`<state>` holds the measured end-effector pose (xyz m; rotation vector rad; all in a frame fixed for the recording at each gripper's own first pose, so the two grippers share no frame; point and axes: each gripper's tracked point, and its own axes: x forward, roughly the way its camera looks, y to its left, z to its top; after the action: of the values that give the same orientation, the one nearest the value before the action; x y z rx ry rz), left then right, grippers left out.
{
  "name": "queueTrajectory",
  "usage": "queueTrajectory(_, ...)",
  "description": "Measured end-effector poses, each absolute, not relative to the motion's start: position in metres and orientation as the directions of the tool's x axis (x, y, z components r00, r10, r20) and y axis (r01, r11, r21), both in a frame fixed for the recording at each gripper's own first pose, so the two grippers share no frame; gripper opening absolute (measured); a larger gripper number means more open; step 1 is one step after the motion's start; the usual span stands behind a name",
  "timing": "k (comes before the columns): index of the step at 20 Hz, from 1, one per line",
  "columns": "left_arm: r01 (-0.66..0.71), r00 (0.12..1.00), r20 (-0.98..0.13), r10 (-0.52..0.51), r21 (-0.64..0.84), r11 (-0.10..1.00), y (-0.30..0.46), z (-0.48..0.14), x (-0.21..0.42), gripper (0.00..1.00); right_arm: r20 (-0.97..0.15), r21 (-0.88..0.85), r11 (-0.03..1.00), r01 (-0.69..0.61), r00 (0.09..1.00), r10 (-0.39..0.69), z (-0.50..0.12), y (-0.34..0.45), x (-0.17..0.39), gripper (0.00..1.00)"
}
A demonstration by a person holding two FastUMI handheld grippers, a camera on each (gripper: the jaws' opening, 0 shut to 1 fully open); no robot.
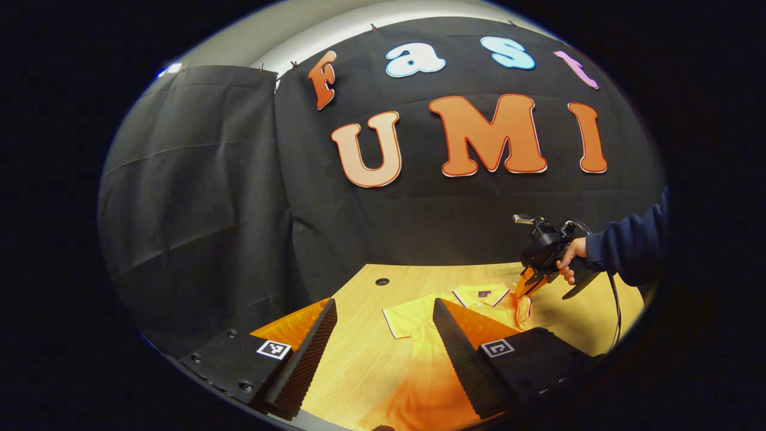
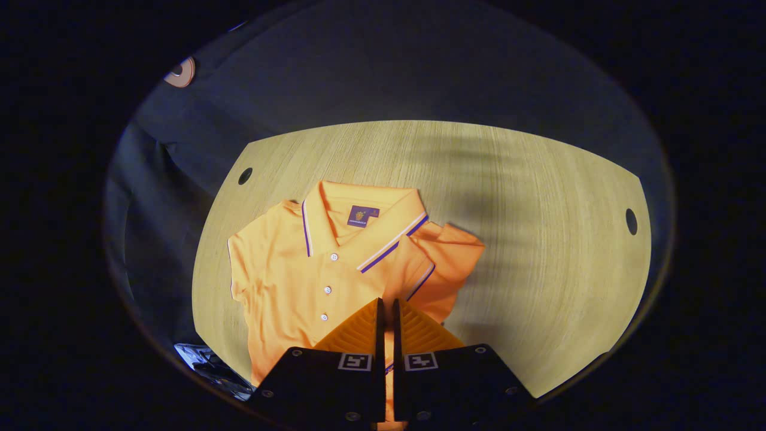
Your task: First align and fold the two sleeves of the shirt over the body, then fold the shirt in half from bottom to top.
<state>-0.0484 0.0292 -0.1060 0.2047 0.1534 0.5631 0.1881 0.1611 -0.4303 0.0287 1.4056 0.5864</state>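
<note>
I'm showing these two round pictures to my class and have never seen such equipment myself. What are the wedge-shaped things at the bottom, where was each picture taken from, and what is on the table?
There is no robot here. A person holds a two-finger gripper in each hand, and each gripper carries a wide-angle camera that looks along its own fingers.

In the left gripper view, the two wedges at the bottom belong to the left gripper, standing wide apart with nothing between them. Farther off, a hand in a dark sleeve holds the other tool.

In the right gripper view, the right gripper looks down with its fingers nearly together; a thin strip of fabric seems pinched between them, though I cannot be sure.

On the wooden table lies an orange polo shirt, collar and buttons facing up. One sleeve is already folded partway inward.
</note>
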Motion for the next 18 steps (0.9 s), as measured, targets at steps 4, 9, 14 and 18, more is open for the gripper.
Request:
queueTrajectory(4,-0.531,0.821,-0.112,0.561,0.212,0.82,0.039,-0.112,-0.051,0.99,-0.896,0.416,0.842,-0.345,0.004,0.444,-0.43,0.179,0.178,0.17)
queueTrajectory(9,-0.525,0.822,-0.154,0.548,0.17,0.834,0.054,-0.121,-0.04,1.0,-0.892,0.403,0.838,-0.368,0.049,0.45,-0.423,0.174,0.176,0.6)
queueTrajectory(14,-0.468,0.855,-0.185,0.485,0.131,0.874,0.078,-0.126,-0.013,0.99,-0.876,0.409,0.859,-0.308,0.131,0.464,-0.409,0.159,0.174,0.92)
queueTrajectory(18,-0.378,0.888,-0.242,0.392,0.102,0.92,0.1,-0.141,0.021,0.99,-0.87,0.396,0.886,-0.24,0.21,0.446,-0.392,0.14,0.166,0.93)
